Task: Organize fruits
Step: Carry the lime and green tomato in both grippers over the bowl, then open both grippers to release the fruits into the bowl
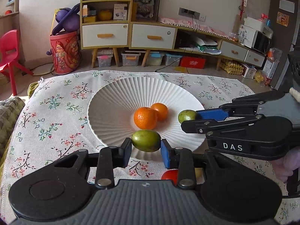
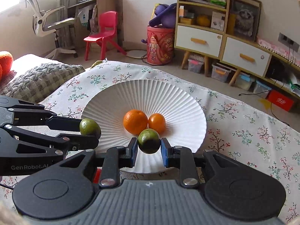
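Note:
A white ribbed plate (image 1: 116, 93) (image 2: 168, 93) sits on the floral cloth and holds two oranges (image 1: 145, 117) (image 2: 135, 121). My left gripper (image 1: 145, 149) (image 2: 90, 131) is shut on a green fruit (image 1: 146, 140) (image 2: 89, 126) above the plate's near rim. My right gripper (image 2: 149, 149) (image 1: 187, 120) is shut on a second green fruit (image 2: 149, 143) (image 1: 185, 115) above the plate's right side. A red fruit (image 1: 169, 174) and a yellowish one lie on the cloth under my left gripper, mostly hidden.
The floral cloth (image 1: 56, 112) (image 2: 253, 131) covers the table. A grey cushion (image 2: 41, 80) lies at the left. Behind the table are a shelf unit with drawers (image 1: 129, 33), a red bin (image 1: 64, 52) and a red chair (image 2: 105, 31).

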